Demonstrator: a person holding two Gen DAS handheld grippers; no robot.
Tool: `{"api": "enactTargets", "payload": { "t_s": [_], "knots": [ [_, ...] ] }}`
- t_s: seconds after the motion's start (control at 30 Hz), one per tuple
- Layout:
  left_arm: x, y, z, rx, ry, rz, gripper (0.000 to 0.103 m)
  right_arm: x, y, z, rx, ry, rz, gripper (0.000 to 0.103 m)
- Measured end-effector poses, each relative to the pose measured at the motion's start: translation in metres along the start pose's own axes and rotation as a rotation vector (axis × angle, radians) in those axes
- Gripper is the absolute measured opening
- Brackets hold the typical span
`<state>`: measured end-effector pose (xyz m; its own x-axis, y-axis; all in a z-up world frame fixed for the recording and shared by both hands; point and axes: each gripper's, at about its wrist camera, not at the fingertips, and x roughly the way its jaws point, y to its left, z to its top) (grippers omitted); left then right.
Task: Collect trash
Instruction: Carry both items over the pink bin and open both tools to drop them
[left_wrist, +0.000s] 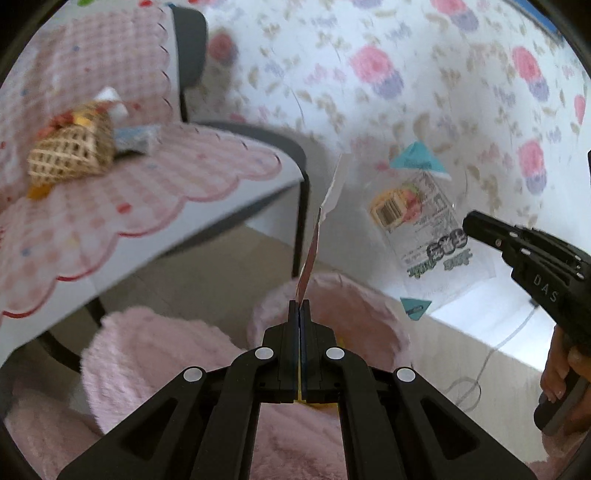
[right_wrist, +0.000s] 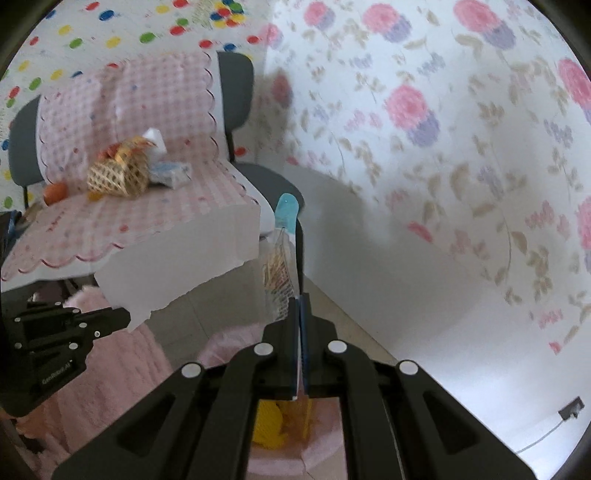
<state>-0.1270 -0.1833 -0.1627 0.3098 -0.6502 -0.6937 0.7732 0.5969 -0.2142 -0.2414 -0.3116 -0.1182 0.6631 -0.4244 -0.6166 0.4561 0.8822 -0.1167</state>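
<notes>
My left gripper (left_wrist: 300, 304) is shut on a thin torn wrapper (left_wrist: 330, 195), seen edge-on, white at its top and reddish near the jaws. My right gripper (right_wrist: 300, 299) is shut on a clear plastic snack bag (right_wrist: 282, 254) with teal ends. In the left wrist view this bag (left_wrist: 417, 210) hangs flat from the right gripper (left_wrist: 467, 221), its barcode showing. The left gripper (right_wrist: 125, 317) shows at the left of the right wrist view with the pale wrapper (right_wrist: 155, 302) at its tip. A fluffy pink bin (left_wrist: 354, 299) sits below both grippers, with yellow trash (right_wrist: 269, 424) inside.
A dark chair (right_wrist: 236, 85) under a pink checked cover carries a wicker basket (right_wrist: 118, 177) with wrappers, a blue packet (right_wrist: 170, 173) and an orange (right_wrist: 55, 194). A floral sheet (right_wrist: 443, 129) covers the wall. A pink fluffy cushion (left_wrist: 147, 354) lies by the bin. A cable (left_wrist: 480, 369) crosses the floor.
</notes>
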Motion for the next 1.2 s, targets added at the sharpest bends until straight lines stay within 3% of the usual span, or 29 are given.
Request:
{"api": "enactTargets", "payload": {
  "t_s": [0.27, 0.4, 0.47, 0.53, 0.6, 0.63, 0.93, 1.2],
  "knots": [
    [0.025, -0.021, 0.004, 0.07, 0.079, -0.019, 0.001, 0.018, -0.019, -0.011, 0.044, 0.056, 0.008, 0.002],
    [0.04, -0.029, 0.009, 0.089, 0.107, -0.014, 0.005, 0.031, -0.026, -0.016, 0.071, 0.087, 0.023, 0.002],
    [0.042, -0.03, 0.012, 0.088, 0.109, -0.014, 0.014, 0.038, -0.027, -0.018, 0.084, 0.105, 0.036, 0.004],
    [0.038, -0.027, 0.014, 0.076, 0.091, -0.012, 0.026, 0.043, -0.027, -0.02, 0.085, 0.12, 0.041, 0.006],
    [0.033, -0.023, 0.017, 0.062, 0.071, -0.002, 0.029, 0.046, -0.027, -0.02, 0.09, 0.128, 0.048, 0.019],
    [0.03, -0.02, 0.018, 0.053, 0.061, 0.01, 0.029, 0.046, -0.028, -0.02, 0.093, 0.127, 0.054, 0.02],
    [-0.015, 0.016, 0.029, -0.027, -0.046, 0.133, 0.029, 0.025, -0.021, 0.013, 0.094, 0.024, 0.093, 0.02],
    [-0.059, 0.053, 0.037, -0.081, -0.118, 0.24, 0.029, 0.022, 0.023, 0.048, 0.036, -0.017, 0.233, 0.02]
  ]
}}
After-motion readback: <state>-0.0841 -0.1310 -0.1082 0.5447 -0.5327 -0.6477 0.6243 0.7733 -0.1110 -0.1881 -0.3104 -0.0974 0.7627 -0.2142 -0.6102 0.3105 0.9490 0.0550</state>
